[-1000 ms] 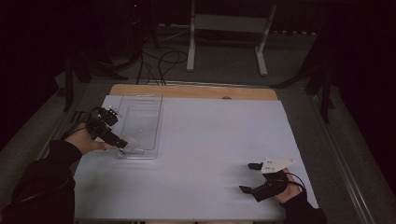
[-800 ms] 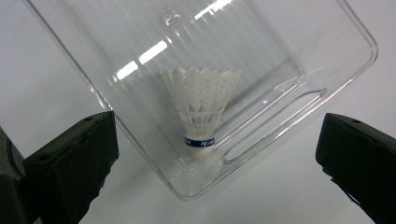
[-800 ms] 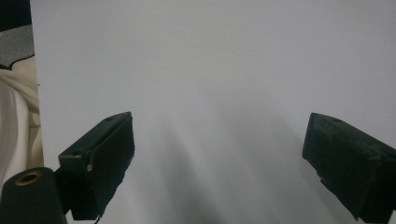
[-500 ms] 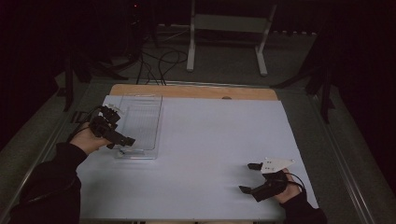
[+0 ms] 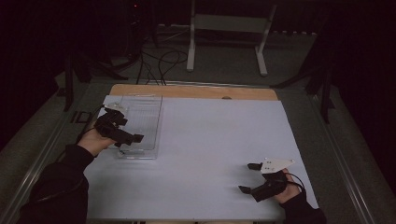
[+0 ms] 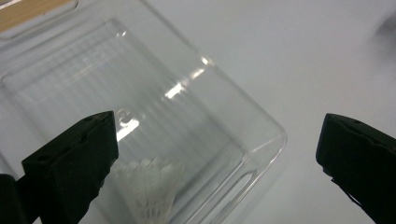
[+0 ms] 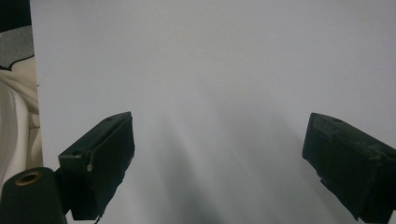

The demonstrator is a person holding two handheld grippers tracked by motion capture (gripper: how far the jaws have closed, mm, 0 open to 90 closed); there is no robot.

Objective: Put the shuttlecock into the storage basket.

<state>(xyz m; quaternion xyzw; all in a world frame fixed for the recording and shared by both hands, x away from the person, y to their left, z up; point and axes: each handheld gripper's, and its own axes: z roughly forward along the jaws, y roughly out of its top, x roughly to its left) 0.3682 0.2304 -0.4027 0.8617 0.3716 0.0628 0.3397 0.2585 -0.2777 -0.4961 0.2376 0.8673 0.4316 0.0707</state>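
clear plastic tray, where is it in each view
High view: the clear plastic tray lies left of centre on the white sheet, under the left gripper.
Left gripper view: the tray spreads from upper left to centre, between the open jaws, a white shuttlecock inside.
Right gripper view: not in it.
Shared landmark: the white sheet.

tray (image 5: 140,122): table's left side | shuttlecock (image 6: 149,191): inside tray, near end | sheet (image 5: 210,149): under tray
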